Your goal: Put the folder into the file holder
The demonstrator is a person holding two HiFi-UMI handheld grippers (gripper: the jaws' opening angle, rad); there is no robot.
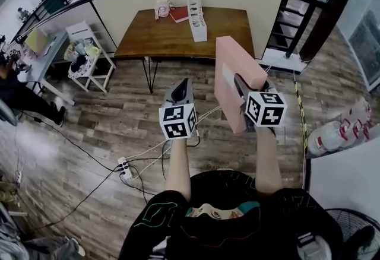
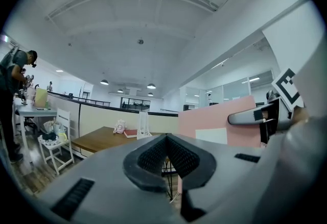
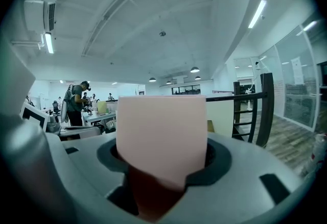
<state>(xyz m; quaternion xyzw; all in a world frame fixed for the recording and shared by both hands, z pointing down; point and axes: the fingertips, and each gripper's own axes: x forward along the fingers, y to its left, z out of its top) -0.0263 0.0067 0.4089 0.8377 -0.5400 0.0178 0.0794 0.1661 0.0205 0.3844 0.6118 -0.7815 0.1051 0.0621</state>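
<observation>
A pink folder (image 1: 228,60) was held upright just right of the middle of the head view, gripped along its near edge by the right tool (image 1: 240,83). In the right gripper view, the jaws were seen spread wide and pressed on the folder, whose pale face filled the middle of that frame. The left tool (image 1: 185,83) was held just left of the folder, apart from it, and its jaws were closed together with nothing between them, as the left gripper view showed. The white file holder (image 1: 197,18) was seen standing on the brown wooden bench (image 1: 172,39) in the upper middle of the head view, well apart from both tools. A red book (image 1: 179,14) and a small pink object (image 1: 161,8) were placed just left of the holder on the bench. On the wooden floor (image 1: 89,134), a white power strip (image 1: 126,168) with trailing cables was seen at lower left of the tools.
</observation>
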